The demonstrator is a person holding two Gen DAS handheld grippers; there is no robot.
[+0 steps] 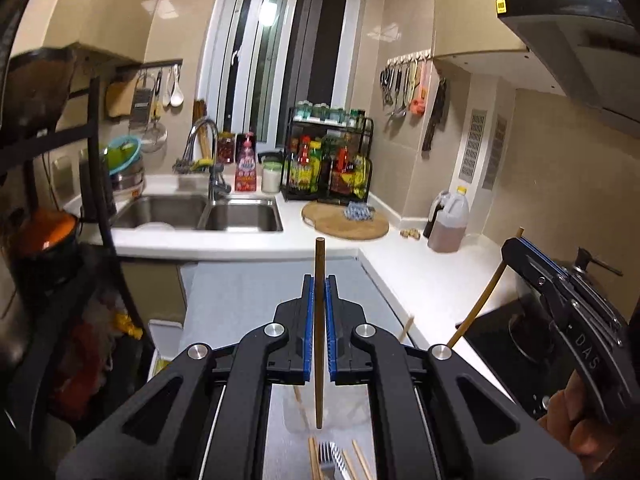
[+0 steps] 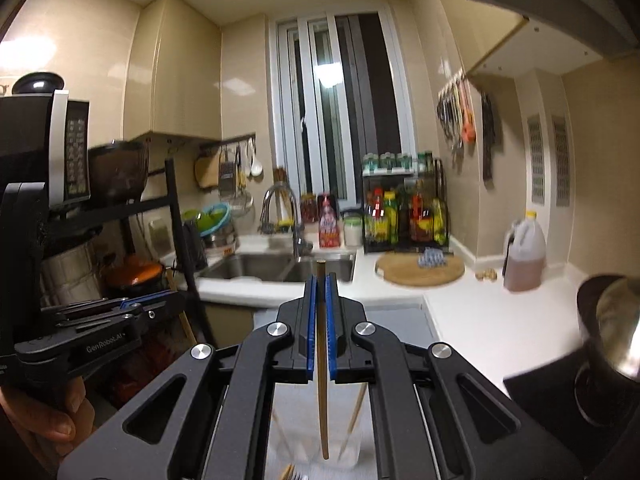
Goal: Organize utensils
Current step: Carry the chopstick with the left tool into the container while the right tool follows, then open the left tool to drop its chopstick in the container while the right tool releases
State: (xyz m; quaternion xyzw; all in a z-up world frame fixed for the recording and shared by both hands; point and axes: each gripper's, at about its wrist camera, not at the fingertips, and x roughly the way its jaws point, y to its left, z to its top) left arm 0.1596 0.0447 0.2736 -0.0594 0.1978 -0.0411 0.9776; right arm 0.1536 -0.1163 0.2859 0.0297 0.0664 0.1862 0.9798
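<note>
My left gripper [image 1: 319, 282] is shut on a dark brown chopstick [image 1: 319, 256] that stands upright between the blue pads, high above a grey counter mat [image 1: 240, 300]. Under it lie a fork [image 1: 333, 454] and several loose chopsticks [image 1: 360, 462]. My right gripper [image 2: 321, 280] is shut on a lighter wooden chopstick [image 2: 322, 412], also near upright. Its lower end hangs over a clear container [image 2: 352, 440] with other sticks leaning in it. Each gripper shows in the other's view: the right gripper [image 1: 516, 244] with its slanted stick [image 1: 480, 304], and the left gripper [image 2: 172, 300].
A double sink [image 1: 200, 212] with a tap lies ahead. Right of it are a bottle rack [image 1: 328, 164], a round wooden board [image 1: 344, 222] and an oil jug [image 1: 448, 220]. A black shelf [image 2: 176, 216] with a microwave stands at the left, a stove pot [image 2: 612, 320] at the right.
</note>
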